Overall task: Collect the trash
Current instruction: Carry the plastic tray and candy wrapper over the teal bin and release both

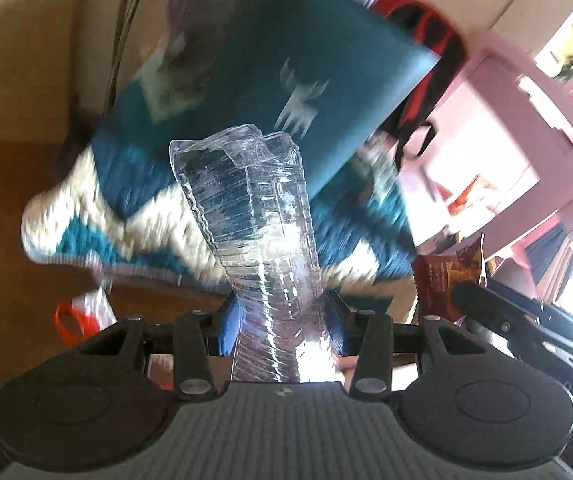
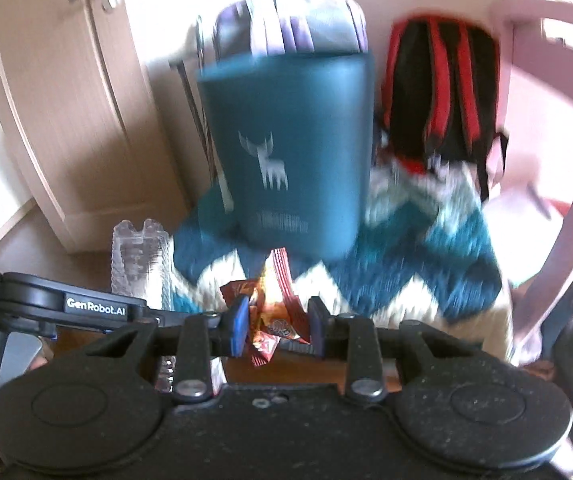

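We've got both grippers loaded here. Our left gripper [image 1: 282, 330] is clamped on a crushed clear plastic bottle [image 1: 254, 216], the blue pads squeezing its waist, and the flattened bottle sticks up and away from us, well clear of the floor. Off to the side in that view, our right gripper [image 1: 474, 300] comes into frame with a brown snack wrapper [image 1: 442, 284] at its tip.

From the right wrist view, that right gripper [image 2: 274, 326] is clenched on a bundle of crumpled red and orange snack wrappers [image 2: 270, 320], pinched between the blue pad and the dark one, with a loose strip standing up out of the bunch. Beside it, the left gripper's black arm crosses the frame, and the clear bottle [image 2: 140, 260] rises above it.

Straight ahead stands a teal bin [image 2: 286, 152] with a white deer printed on its front, sitting on a teal-and-white zigzag rug [image 2: 426, 264]. Both loads are in front of the bin, not inside it. Behind it we see a red and black backpack [image 2: 442, 92], a pale wardrobe door [image 2: 58, 112] and a pink chair frame [image 2: 566, 160]. The background is blurred.
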